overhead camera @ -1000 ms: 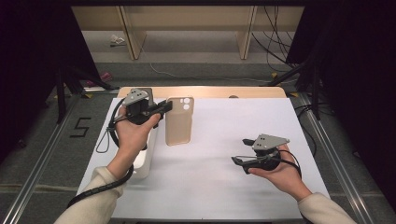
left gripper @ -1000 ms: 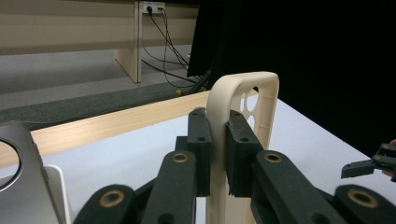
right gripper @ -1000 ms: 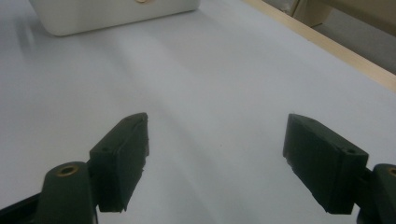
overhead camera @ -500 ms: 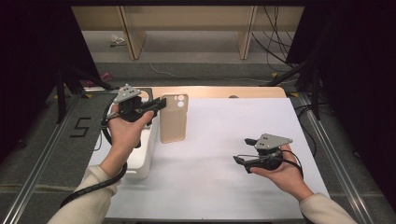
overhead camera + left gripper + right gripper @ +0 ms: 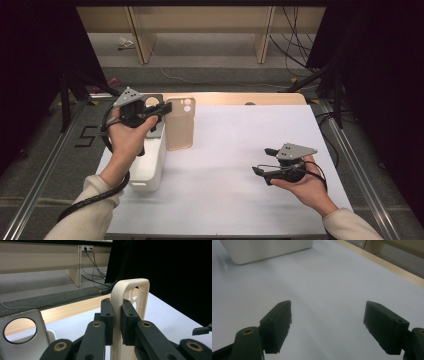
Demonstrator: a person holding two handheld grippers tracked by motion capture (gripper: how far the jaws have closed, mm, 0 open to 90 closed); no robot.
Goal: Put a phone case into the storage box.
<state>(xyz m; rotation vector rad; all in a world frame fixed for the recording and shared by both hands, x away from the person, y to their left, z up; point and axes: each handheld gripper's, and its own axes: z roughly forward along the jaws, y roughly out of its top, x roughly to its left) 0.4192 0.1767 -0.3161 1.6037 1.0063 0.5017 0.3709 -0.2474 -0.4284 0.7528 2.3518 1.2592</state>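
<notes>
The left gripper [image 5: 162, 111] sits at about ten o'clock on the worktop [image 5: 225, 150], held up in the person's left hand [image 5: 125, 140], and its jaws are clamped on the edge of a beige phone case [image 5: 179, 127]. In the left gripper view the case [image 5: 130, 302] stands upright between the two black pads, its rim pinched between them, with the camera cut-outs showing near its top corner. From above, the case hangs just to the three o'clock side of a white box [image 5: 150, 165], which rests on the worktop at about nine o'clock beneath the left hand. A grey plate with a round hole [image 5: 21, 337] shows at the eight o'clock corner of the left gripper view, over the box. The right gripper [image 5: 260, 171] is at about four o'clock on the worktop, well apart from the case, cradled in the right hand [image 5: 305, 187] and pointing toward nine o'clock. Its jaws stand wide apart with nothing between them, as the right gripper view shows over the bare white sheet, with the white box [image 5: 267, 250] at eleven o'clock.
</notes>
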